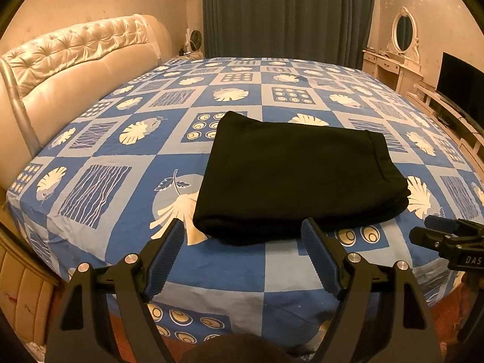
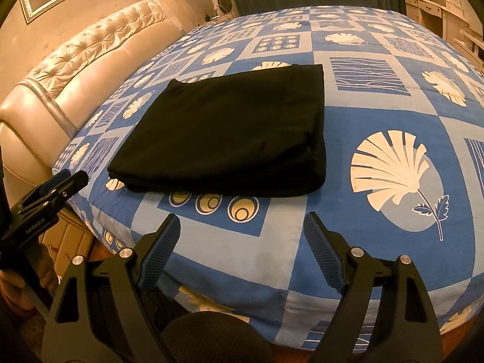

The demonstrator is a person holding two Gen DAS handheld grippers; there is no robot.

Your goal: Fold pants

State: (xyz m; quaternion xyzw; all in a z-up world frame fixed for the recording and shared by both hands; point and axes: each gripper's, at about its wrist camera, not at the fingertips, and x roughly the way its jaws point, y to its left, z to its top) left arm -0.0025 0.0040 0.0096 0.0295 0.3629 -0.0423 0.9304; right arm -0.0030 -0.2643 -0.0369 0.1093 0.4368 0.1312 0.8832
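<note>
The black pants (image 1: 298,171) lie folded into a flat rectangle on the blue patterned bedsheet (image 1: 121,157); they also show in the right wrist view (image 2: 224,133). My left gripper (image 1: 242,230) is open and empty, its fingertips just short of the pants' near edge. My right gripper (image 2: 240,225) is open and empty, a little back from the pants over the bed's near edge. Each gripper shows at the side of the other's view: the right one (image 1: 438,233), the left one (image 2: 63,184).
A padded cream headboard (image 1: 75,60) runs along the left. Dark curtains (image 1: 287,12) hang behind the bed. A dressing table with an oval mirror (image 1: 403,33) and a TV (image 1: 459,84) stand at the right. The bed's near edge drops to the floor below the grippers.
</note>
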